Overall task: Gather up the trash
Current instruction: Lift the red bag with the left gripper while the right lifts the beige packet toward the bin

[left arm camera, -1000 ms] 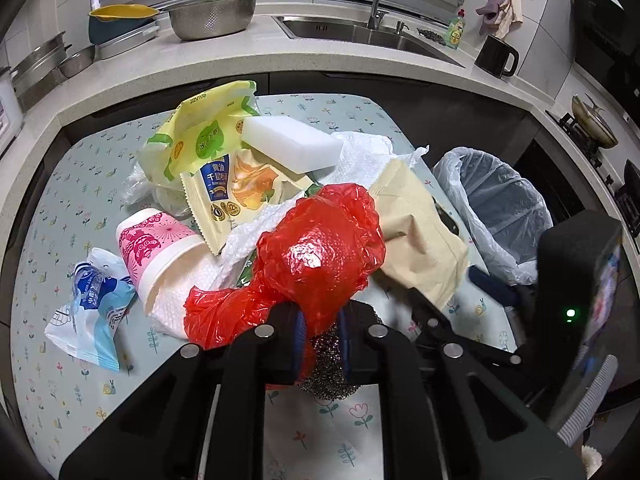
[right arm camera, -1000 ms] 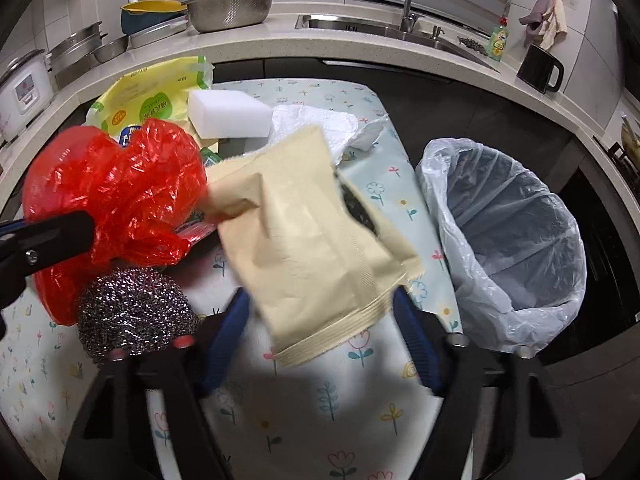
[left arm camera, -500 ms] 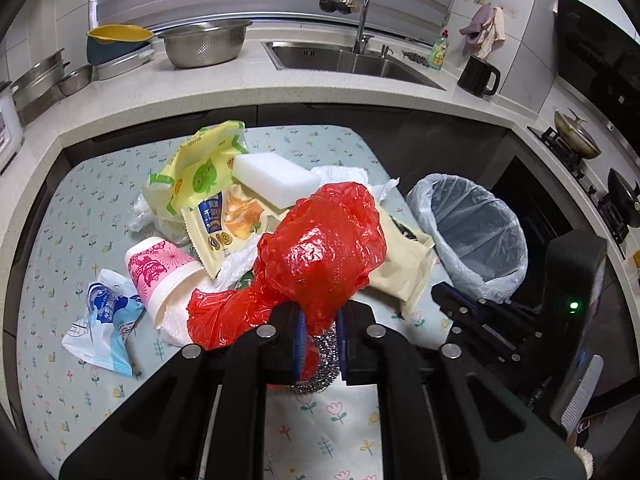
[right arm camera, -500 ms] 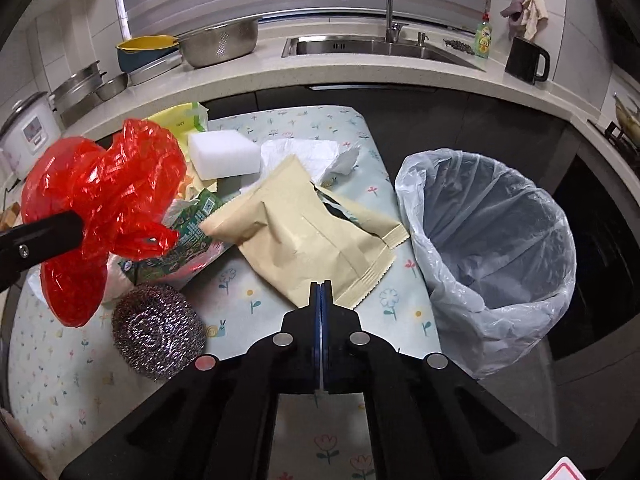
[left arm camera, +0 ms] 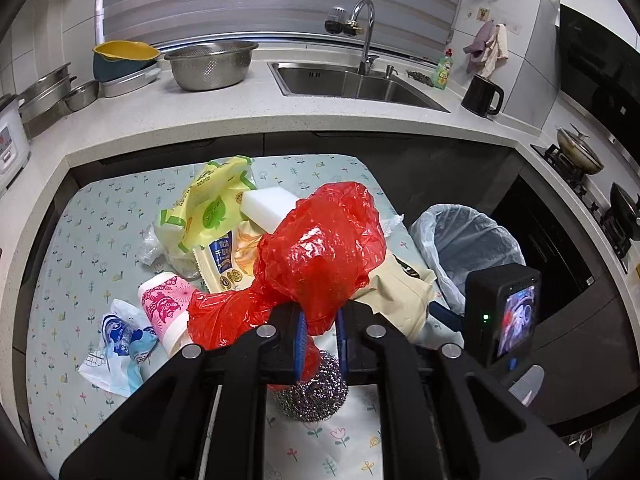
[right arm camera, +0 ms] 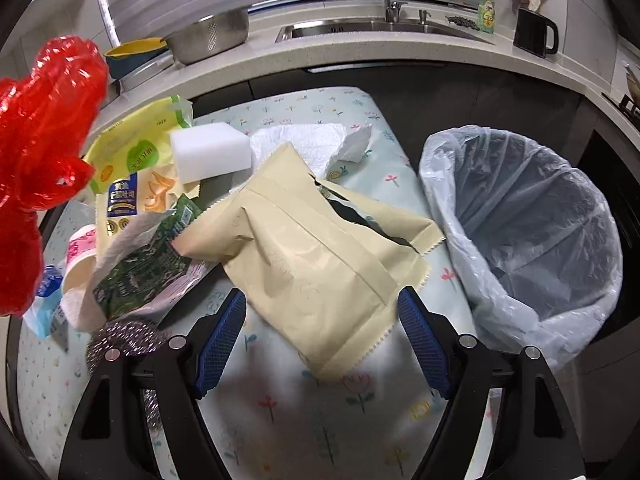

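My left gripper (left arm camera: 319,340) is shut on a crumpled red plastic bag (left arm camera: 320,248) and holds it above the table; the bag also shows at the left of the right wrist view (right arm camera: 44,120). My right gripper (right arm camera: 320,336) is open, its blue pads either side of the near end of a beige paper pouch (right arm camera: 312,252) lying on the floral tablecloth (right arm camera: 320,412). A bin lined with a clear bag (right arm camera: 532,216) stands open at the table's right edge. A steel wool scrubber (left arm camera: 308,392) lies under the left gripper.
More trash lies on the table: a white sponge block (right arm camera: 210,152), a yellow-green wrapper (right arm camera: 132,148), a green packet (right arm camera: 144,264), a pink paper cup (left arm camera: 164,300), a blue-white wrapper (left arm camera: 116,344), white tissue (right arm camera: 312,140). The counter with sink (left arm camera: 352,84) runs behind.
My left gripper has lifted the red bag higher off the table. My right gripper, shut half a second ago, has opened and moved forward around the beige pouch's near end.
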{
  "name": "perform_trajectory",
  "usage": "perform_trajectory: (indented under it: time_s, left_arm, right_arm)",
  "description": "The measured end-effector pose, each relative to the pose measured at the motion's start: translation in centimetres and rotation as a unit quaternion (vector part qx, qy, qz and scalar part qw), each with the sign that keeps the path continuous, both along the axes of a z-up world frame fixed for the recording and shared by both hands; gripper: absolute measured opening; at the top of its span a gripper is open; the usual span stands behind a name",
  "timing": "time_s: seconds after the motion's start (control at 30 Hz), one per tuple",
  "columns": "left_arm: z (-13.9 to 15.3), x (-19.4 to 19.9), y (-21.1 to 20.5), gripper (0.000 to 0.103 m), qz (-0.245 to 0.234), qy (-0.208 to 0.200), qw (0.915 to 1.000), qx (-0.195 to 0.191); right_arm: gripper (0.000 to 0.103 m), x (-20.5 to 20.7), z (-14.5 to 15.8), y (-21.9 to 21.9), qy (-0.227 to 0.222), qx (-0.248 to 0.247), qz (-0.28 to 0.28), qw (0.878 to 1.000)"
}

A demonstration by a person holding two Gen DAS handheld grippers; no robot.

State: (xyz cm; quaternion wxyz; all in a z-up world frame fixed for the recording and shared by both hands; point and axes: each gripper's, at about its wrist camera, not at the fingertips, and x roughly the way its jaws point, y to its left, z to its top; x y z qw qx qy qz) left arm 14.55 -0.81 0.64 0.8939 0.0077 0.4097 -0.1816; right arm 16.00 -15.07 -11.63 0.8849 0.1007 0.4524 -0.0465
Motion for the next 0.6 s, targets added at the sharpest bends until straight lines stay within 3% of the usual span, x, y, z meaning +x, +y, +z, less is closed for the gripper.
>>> perform_trajectory:
  time_s: [0.03,0.1,0.17,0.23,0.27,0.6]
  left_arm:
    - [-0.2,0.2,0.0,0.012,0.001,0.001,1.0000,0.003]
    - [-0.7,0.5,0.0,0.012,0.003,0.006,1.0000,0.006]
    - [-1.1,0.8,0.1,0.012,0.005,0.009,0.9999,0.008]
    - [-1.3,0.9,0.1,0.012,0.006,0.010,0.9999,0.011]
    - [-1.2,1.0,0.0,0.012,0.005,0.009,0.9999,0.011]
    - [-0.2,-0.1,-1.4,0.012,-0.008,-0.002,0.9999,0.011]
  right_arm:
    - [0.053,0.3,-0.3,0.0,0.002,0.005,0.001,1.000]
    - [0.045,0.5,-0.4,-0.1,-0.006,0.014,0.002,1.000]
    - [0.022,0.6,-0.1,-0.2,-0.009,0.011,0.004,1.000]
    - [0.015,0.5,0.3,-0.5,-0.014,0.017,0.004,1.000]
    - [0.006,0.5,0.5,-0.5,-0.015,0.016,0.005,1.000]
    - [0.003,-2.0,4.1,-2.1,-0.051,-0.008,-0.013,0.999]
